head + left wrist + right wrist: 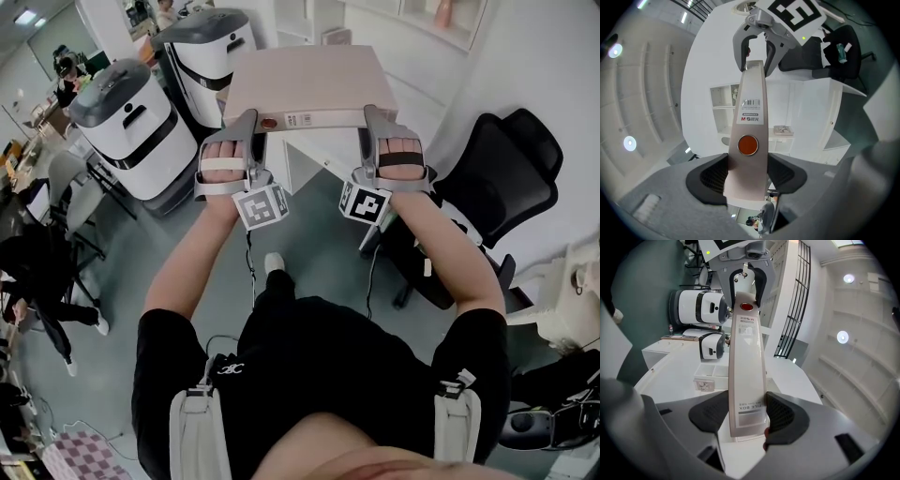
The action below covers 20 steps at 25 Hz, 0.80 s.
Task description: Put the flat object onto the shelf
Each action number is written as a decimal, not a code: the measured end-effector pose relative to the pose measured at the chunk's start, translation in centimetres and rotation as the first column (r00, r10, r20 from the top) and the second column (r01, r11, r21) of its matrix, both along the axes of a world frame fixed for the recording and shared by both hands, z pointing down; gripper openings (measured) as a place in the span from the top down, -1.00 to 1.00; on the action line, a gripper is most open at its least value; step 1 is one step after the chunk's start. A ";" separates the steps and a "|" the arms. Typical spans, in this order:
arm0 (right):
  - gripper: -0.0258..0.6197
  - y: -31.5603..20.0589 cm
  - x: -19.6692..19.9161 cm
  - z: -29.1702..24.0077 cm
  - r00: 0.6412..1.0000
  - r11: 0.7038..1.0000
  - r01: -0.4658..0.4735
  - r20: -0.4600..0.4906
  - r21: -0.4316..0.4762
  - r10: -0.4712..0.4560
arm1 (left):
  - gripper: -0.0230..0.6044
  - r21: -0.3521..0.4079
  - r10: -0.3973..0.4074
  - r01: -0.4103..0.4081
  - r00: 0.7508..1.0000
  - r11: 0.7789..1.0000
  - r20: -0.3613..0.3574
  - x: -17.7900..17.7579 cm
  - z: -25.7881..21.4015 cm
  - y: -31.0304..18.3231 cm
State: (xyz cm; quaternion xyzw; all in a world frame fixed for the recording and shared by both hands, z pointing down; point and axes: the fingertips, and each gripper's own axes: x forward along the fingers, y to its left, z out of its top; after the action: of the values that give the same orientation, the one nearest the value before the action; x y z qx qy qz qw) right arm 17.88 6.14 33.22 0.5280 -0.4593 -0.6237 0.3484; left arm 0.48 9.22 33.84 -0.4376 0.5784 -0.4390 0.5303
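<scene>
The left gripper (247, 125) and right gripper (376, 120) each pinch one end of the file box (305, 82) along its long spine. The shelf (398, 26) is just ahead of them.

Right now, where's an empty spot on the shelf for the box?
On the shelf, the cubbies left of the box look bare in the left gripper view. Right of it, a small book takes one ledge. Lower down it's crowded: chair on the right, white machines on the left.
</scene>
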 end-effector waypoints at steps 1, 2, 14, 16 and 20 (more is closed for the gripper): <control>0.15 -0.5 -0.2 0.1 1.000 1.000 0.001 -0.001 0.001 -0.001 | 0.08 0.005 0.004 -0.004 1.000 1.000 -0.001 -0.1 0.0 -0.4; 0.15 -1.0 -0.4 0.2 1.000 1.000 0.002 -0.001 0.004 -0.002 | 0.08 0.011 0.010 -0.010 1.000 1.000 -0.003 -0.3 0.0 -1.0; 0.15 -12.9 -3.3 -1.0 0.999 0.998 -0.048 -0.003 0.033 0.048 | 0.08 0.041 0.067 -0.067 0.998 0.997 0.002 -3.4 -1.1 -14.1; 0.15 -15.6 -4.0 -1.4 0.998 0.997 -0.069 0.006 0.032 0.069 | 0.08 0.043 0.085 -0.085 0.996 0.995 0.008 -4.1 -1.7 -17.1; 0.15 -20.7 -6.2 -2.6 0.995 0.994 -0.101 0.013 0.033 0.100 | 0.08 0.049 0.118 -0.118 0.993 0.992 0.013 -6.3 -3.1 -23.0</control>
State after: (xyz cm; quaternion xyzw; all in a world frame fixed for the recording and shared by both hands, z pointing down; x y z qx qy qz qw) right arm 11.68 -14.54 30.63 0.5596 -0.4235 -0.6101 0.3678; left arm -5.85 -13.77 30.79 -0.4554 0.5597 -0.3944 0.5690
